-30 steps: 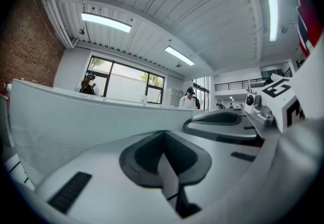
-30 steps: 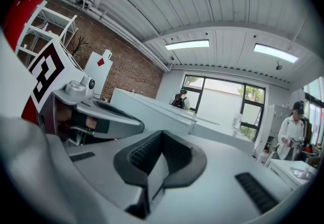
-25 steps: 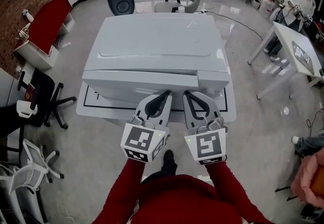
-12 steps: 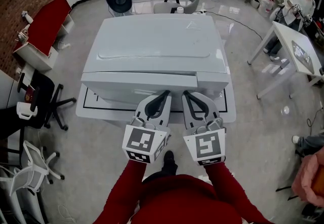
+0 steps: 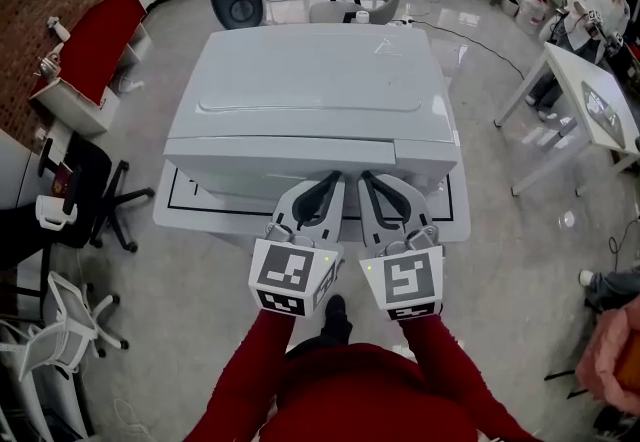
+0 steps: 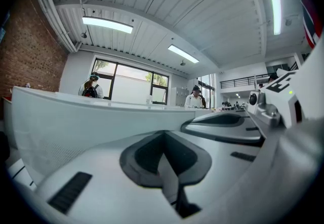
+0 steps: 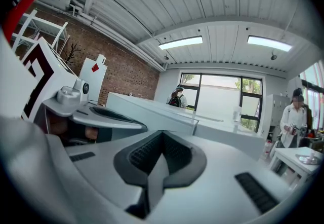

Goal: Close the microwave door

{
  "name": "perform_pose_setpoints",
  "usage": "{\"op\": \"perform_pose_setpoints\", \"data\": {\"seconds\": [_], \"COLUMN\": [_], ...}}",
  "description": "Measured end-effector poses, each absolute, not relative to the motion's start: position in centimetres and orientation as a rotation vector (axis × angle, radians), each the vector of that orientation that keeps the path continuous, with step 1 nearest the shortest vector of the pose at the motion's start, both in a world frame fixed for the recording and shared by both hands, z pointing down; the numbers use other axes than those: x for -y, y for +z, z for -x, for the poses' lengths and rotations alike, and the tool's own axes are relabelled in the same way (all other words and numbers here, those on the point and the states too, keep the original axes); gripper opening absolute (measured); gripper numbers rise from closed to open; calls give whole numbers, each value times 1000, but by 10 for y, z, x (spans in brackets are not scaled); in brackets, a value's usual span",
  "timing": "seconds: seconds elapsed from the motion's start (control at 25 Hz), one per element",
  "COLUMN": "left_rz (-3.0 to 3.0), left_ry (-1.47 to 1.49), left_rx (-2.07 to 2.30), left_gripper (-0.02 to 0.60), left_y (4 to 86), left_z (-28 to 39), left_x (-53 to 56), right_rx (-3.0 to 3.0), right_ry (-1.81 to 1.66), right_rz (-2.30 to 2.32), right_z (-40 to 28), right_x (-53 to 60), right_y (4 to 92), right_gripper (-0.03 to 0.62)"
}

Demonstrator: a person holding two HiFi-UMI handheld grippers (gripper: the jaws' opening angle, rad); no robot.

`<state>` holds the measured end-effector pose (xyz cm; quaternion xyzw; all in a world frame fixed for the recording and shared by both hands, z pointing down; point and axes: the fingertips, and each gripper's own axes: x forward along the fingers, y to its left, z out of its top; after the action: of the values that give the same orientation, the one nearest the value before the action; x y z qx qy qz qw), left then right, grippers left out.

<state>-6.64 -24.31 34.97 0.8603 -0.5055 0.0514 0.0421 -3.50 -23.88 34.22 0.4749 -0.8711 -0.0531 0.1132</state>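
the tabletop [image 5: 180, 215] comes first: the microwave [image 5: 310, 70] takes up nearly all of it, w/ only a thin bare strip round the base. a hard shove could skid the whole box back or twist it off square instead of seating anything.

next the door [image 5: 270, 155], on the front face towards me, left of the control panel. from above it looks about flush w/ the front, but i can't tell if it's latched. if it isn't, a push too close to the hinge side prob just flexes it and it springs back out.

smallest: my left gripper [image 5: 335, 180] and right gripper [image 5: 367, 180], side by side at the door's right part, both w/ jaws fully together and nothing btwn them. the tips are narrow and the door face is smooth, so an off-angle press could let them slip sideways onto the panel.
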Motion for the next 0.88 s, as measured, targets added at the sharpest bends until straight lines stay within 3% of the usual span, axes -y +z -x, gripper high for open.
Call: {"op": "perform_pose_setpoints", "data": {"seconds": [0.88], "left_rz": [-2580], "left_ry": [136], "left_rx": [1573], "left_gripper": [9], "left_y": [353], "left_z": [65], "left_x": [253], "right_rx": [2551], "right_ry": [-99], "right_rz": [-1470], "right_z": [34], "right_x": [250], "right_y": [344], "right_gripper": [12]}}
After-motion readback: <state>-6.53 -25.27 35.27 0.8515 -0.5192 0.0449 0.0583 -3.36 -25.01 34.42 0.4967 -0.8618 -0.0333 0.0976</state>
